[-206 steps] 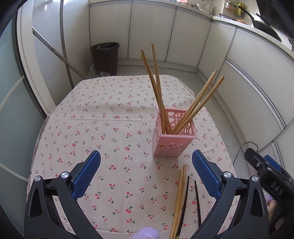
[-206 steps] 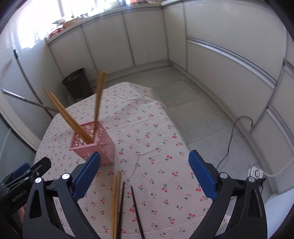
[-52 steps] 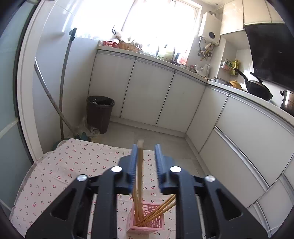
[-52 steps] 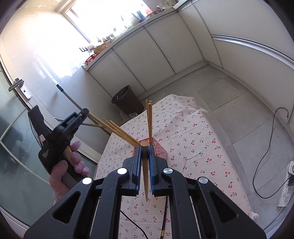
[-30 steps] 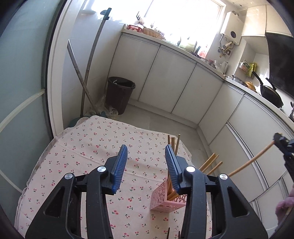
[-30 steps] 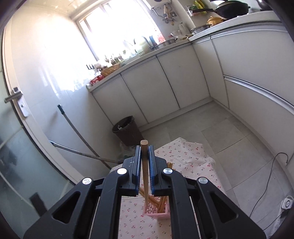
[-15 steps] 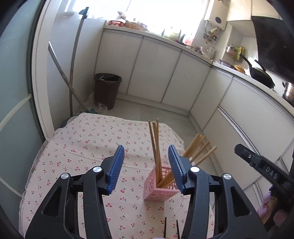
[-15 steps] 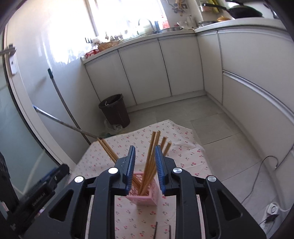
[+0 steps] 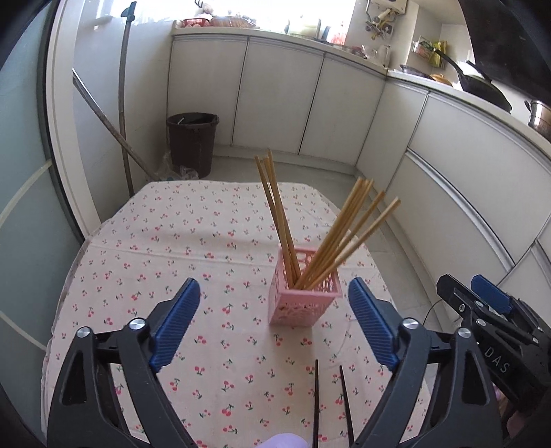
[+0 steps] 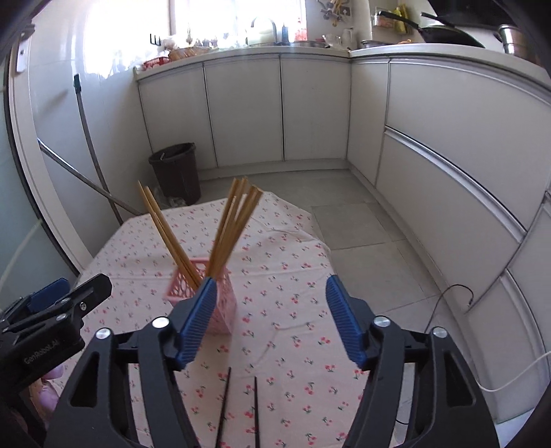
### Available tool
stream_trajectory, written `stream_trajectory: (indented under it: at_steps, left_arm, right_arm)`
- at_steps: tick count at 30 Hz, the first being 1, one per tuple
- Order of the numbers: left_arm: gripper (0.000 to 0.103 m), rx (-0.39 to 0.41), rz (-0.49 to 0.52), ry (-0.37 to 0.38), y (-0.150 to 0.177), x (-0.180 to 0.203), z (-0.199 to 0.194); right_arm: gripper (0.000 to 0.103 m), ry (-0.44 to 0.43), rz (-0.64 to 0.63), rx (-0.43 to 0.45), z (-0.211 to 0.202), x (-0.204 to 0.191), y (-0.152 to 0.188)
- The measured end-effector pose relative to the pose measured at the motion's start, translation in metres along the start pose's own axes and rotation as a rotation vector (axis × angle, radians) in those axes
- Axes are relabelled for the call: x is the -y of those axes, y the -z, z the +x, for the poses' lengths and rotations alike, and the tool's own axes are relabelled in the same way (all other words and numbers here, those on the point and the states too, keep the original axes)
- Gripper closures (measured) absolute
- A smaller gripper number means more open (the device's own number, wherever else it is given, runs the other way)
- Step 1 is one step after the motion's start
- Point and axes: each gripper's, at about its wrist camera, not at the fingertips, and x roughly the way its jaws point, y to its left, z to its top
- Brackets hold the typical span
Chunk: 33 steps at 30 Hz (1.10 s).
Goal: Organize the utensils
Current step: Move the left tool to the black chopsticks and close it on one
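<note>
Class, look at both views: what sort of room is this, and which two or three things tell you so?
Most likely a home kitchen. White cabinets run under a worktop holding a frying pan and a sink tap, and a table with a cherry-print cloth stands in front.

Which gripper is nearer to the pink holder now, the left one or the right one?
Probably the right. The right gripper has one finger overlapping the pink holder; the left gripper frames it from further back. Both stand open and empty.
</note>
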Motion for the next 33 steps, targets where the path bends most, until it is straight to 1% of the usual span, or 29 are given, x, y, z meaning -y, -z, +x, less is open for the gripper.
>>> stream_trajectory:
  at_steps: [3, 5, 7, 10, 13, 14, 15, 17, 18, 20, 22, 23, 24, 27, 29, 33]
  left_arm:
    - [0.014, -0.037, 0.012, 0.002, 0.011, 0.005, 0.003]
    - [0.012, -0.05, 0.018, 0.0, 0.016, 0.007, 0.004]
    - [0.008, -0.062, 0.034, -0.009, 0.022, 0.01, 0.006]
    - [0.007, -0.083, 0.06, -0.024, 0.029, 0.013, 0.011]
    - [0.007, -0.141, 0.102, -0.02, 0.038, 0.02, 0.024]
    - [0.007, -0.172, 0.118, -0.016, 0.043, 0.022, 0.031]
    - [0.007, -0.197, 0.128, -0.013, 0.047, 0.024, 0.036]
    - [0.007, -0.257, 0.138, -0.003, 0.054, 0.027, 0.05]
    - [0.007, -0.308, 0.131, 0.003, 0.059, 0.029, 0.06]
    - [0.007, -0.403, 0.109, 0.003, 0.067, 0.029, 0.078]
    - [0.007, -0.517, 0.086, -0.001, 0.08, 0.028, 0.099]
    - [0.007, -0.562, 0.076, -0.003, 0.086, 0.027, 0.108]
    - [0.007, -0.587, 0.07, -0.01, 0.09, 0.027, 0.115]
    - [0.007, -0.621, 0.061, -0.045, 0.097, 0.026, 0.129]
    - [0.007, -0.63, 0.062, -0.068, 0.1, 0.025, 0.138]
    - [0.007, -0.637, 0.045, -0.089, 0.102, 0.026, 0.149]
  right_arm:
    - [0.028, 0.017, 0.009, -0.025, 0.002, 0.004, 0.008]
    - [0.019, 0.042, 0.024, -0.032, 0.002, 0.01, 0.015]
    - [0.015, 0.056, 0.049, -0.054, 0.004, 0.017, 0.019]
    - [0.009, 0.084, 0.095, -0.093, 0.007, 0.031, 0.029]
    - [0.008, 0.133, 0.117, -0.139, 0.014, 0.046, 0.04]
    - [0.008, 0.145, 0.129, -0.164, 0.017, 0.051, 0.044]
    - [0.008, 0.146, 0.148, -0.19, 0.019, 0.057, 0.048]
    - [0.007, 0.124, 0.19, -0.235, 0.022, 0.067, 0.057]
    - [0.007, 0.115, 0.205, -0.253, 0.023, 0.07, 0.061]
    - [0.007, 0.074, 0.27, -0.326, 0.03, 0.078, 0.075]
    - [0.007, 0.028, 0.33, -0.383, 0.035, 0.082, 0.085]
    - [0.007, -0.002, 0.361, -0.421, 0.038, 0.084, 0.091]
    - [0.007, -0.026, 0.384, -0.451, 0.042, 0.086, 0.095]
    - [0.007, -0.051, 0.422, -0.478, 0.045, 0.088, 0.102]
    - [0.007, -0.055, 0.439, -0.49, 0.047, 0.089, 0.105]
    - [0.007, -0.102, 0.508, -0.523, 0.048, 0.095, 0.11]
